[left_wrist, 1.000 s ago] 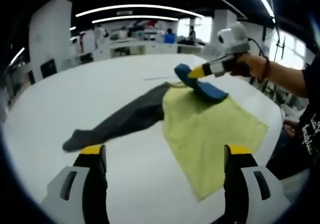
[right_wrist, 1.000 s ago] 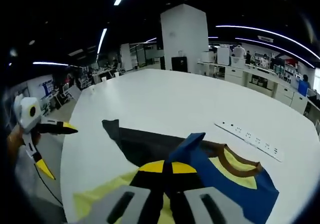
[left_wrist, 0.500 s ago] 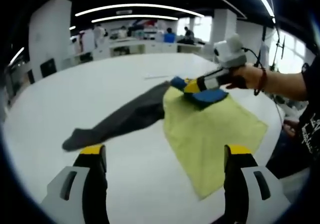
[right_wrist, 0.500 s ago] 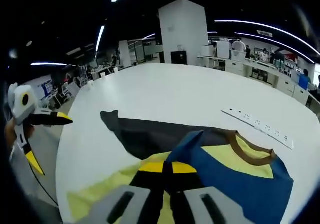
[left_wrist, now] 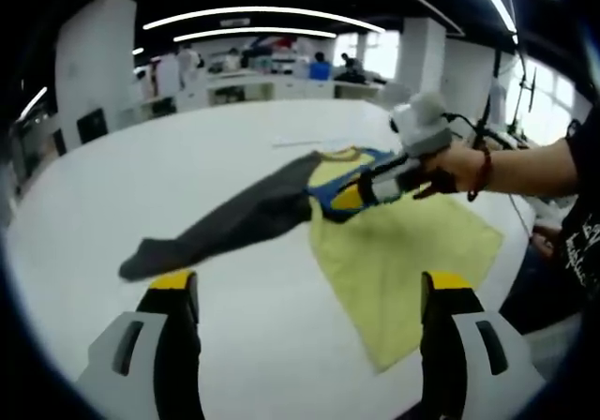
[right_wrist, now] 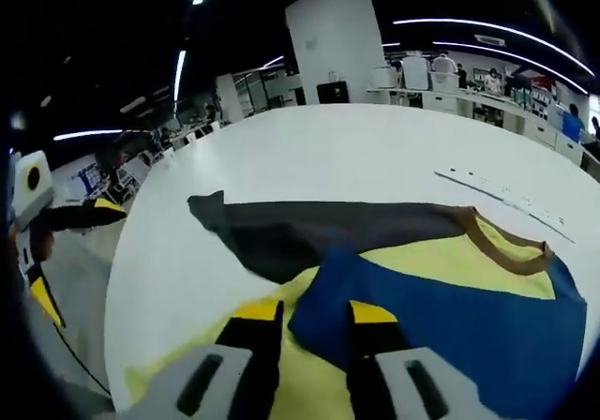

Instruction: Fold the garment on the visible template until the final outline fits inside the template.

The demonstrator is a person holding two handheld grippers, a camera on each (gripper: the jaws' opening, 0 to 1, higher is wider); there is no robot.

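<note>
A garment lies on the white table (left_wrist: 234, 129): yellow body (left_wrist: 403, 251), grey sleeve (left_wrist: 225, 221) stretched left, brown collar (right_wrist: 506, 251). Its blue sleeve (right_wrist: 450, 317) is folded flat across the yellow body (right_wrist: 309, 382). In the right gripper view my right gripper (right_wrist: 314, 312) sits low over the blue sleeve's corner, jaws apart, the cloth lying loose between them. The left gripper view shows that right gripper (left_wrist: 361, 193), in a hand, at the blue fold (left_wrist: 328, 195). My left gripper (left_wrist: 309, 281) hangs wide open over bare table, short of the garment, and appears at the table's edge (right_wrist: 80, 256).
A white power strip (right_wrist: 506, 195) lies on the table beyond the collar, also visible as the strip (left_wrist: 295, 142). The person's arm (left_wrist: 525, 162) reaches in from the right. Desks, a white pillar (right_wrist: 337, 45) and people stand in the office behind.
The right gripper carried the blue sleeve across the yellow body toward the grey sleeve, lowered it flat, and its jaws parted. The left gripper stayed put.
</note>
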